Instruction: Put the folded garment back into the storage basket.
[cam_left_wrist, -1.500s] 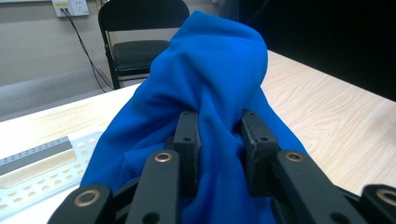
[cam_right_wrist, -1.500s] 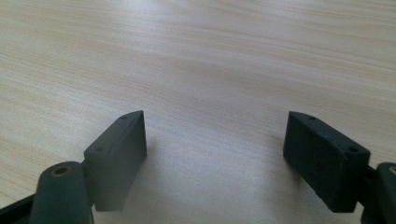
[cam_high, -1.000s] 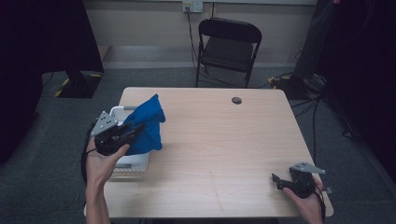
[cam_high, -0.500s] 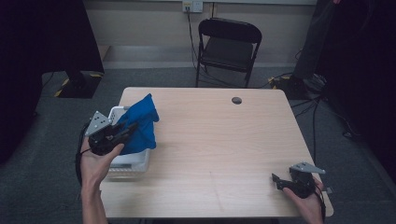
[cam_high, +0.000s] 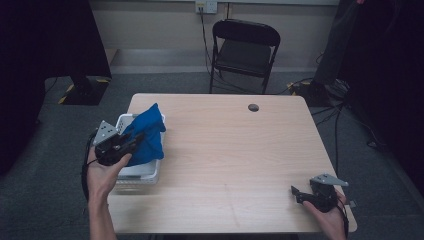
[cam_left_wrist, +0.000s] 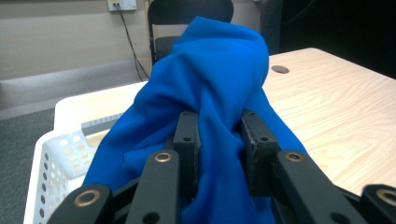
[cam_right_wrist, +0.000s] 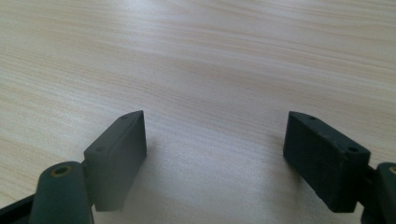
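Observation:
A bunched blue cloth (cam_high: 147, 132) hangs over the white perforated basket (cam_high: 142, 172) at the table's left edge. My left gripper (cam_high: 132, 142) is shut on it; in the left gripper view both pads pinch a fold of the blue cloth (cam_left_wrist: 219, 93), which rises above the jaws, with the basket's rim (cam_left_wrist: 60, 149) below at the left. My right gripper (cam_high: 299, 194) rests low at the table's near right corner. In the right gripper view its gripper (cam_right_wrist: 215, 154) stands open, wide apart, with bare wood between the fingers.
The light wooden table (cam_high: 235, 150) has a round cable hole (cam_high: 253, 107) near its far edge. A black folding chair (cam_high: 242, 52) stands behind the table. Cables lie on the grey floor at the right.
My left hand has drawn the blue cloth a little leftward and toward the near side, over the basket. The right gripper has stayed where it was.

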